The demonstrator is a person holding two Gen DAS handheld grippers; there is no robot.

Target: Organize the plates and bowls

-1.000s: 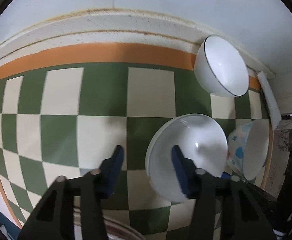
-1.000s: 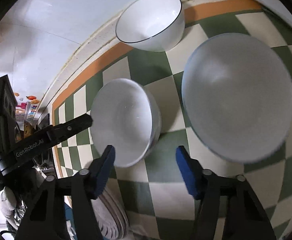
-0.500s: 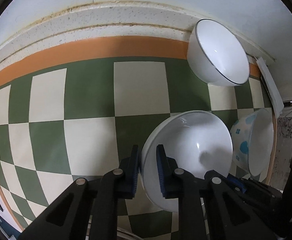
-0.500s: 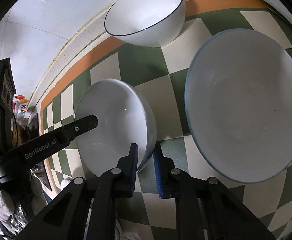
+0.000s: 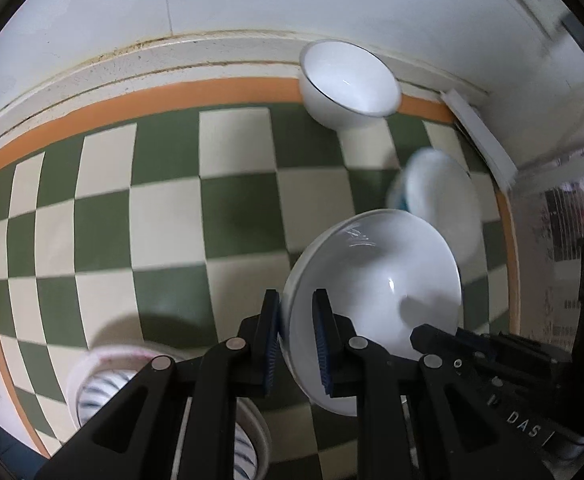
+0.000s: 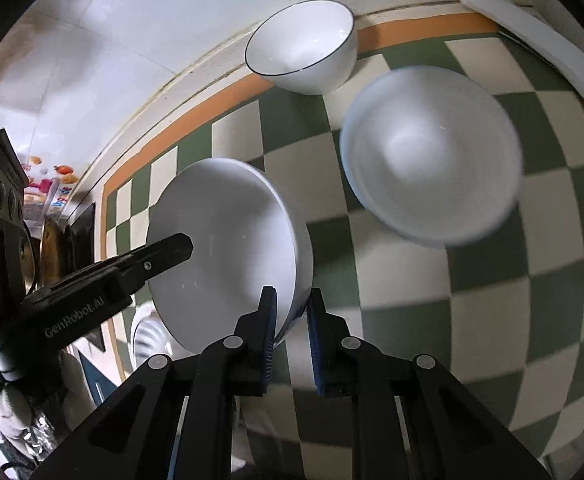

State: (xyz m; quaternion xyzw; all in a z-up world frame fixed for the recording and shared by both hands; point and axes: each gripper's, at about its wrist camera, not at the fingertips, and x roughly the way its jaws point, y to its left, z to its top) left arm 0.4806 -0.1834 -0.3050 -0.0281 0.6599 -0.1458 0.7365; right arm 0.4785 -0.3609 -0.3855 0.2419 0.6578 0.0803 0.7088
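Clamped on opposite rim edges of one plain white bowl (image 5: 375, 292), both sets of tongs: left gripper (image 5: 297, 340) near side, right gripper (image 6: 292, 332) far side. Held tilted above the green-and-cream checkered cloth (image 5: 164, 208). From the left only: a striped dish (image 5: 100, 392) under the arm, cut off. From the right only: fridge magnets (image 6: 48, 188) at far left. Behind, a black-rimmed bowl (image 6: 303, 48) by the wall; beside, a blue-patterned bowl (image 5: 439, 192), blurred, pattern barely legible.
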